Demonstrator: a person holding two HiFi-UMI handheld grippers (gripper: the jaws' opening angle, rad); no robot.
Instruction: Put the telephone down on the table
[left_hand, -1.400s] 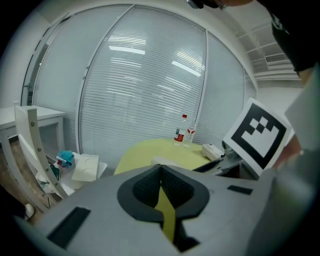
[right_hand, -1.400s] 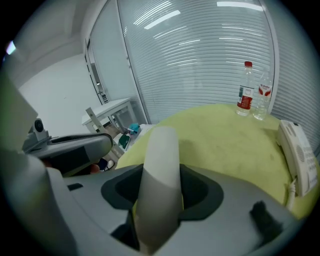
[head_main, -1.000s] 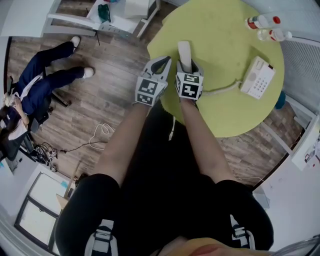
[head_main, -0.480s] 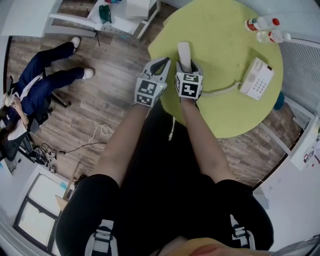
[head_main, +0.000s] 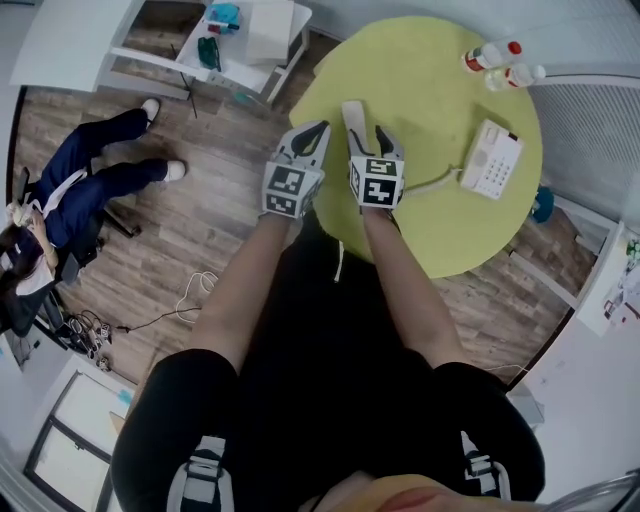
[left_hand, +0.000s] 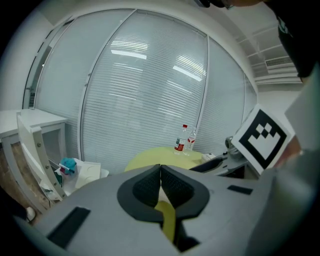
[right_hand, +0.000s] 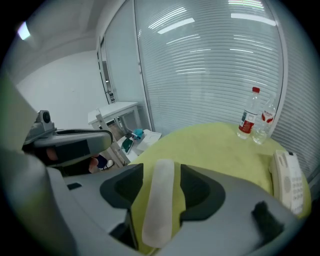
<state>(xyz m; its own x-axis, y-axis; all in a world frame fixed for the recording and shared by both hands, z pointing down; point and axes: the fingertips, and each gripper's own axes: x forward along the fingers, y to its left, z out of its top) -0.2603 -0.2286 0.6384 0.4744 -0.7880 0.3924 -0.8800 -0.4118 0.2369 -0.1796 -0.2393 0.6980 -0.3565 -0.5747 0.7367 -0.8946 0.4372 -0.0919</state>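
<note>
The telephone handset (head_main: 353, 118) lay flat on the round yellow desk (head_main: 430, 85), close to its left edge and pointing away from the person, so the putting-down looked done. The right tongs (head_main: 372, 143) stood over its near end with the jaws spread; they had just been opening, and in the right gripper view the handset (right_hand: 158, 200) sat between the pads with a gap on either side, pinched by nothing. That straddling stance probably came from letting go in place, so the handset would not be dragged. The left tongs (head_main: 311, 134) hung just beside, over the desk's rim, their pads pressed together on nothing and seemingly idle. A curly cord (head_main: 432, 183) ran from the handset's near end to the telephone base (head_main: 490, 160) on the right side of the desk, and it appeared slack. Two bottles (head_main: 492, 57) stood at the far rim, well apart. The middle of the desk was bare, while leftward the edge dropped to the floor (head_main: 190, 220)
</note>
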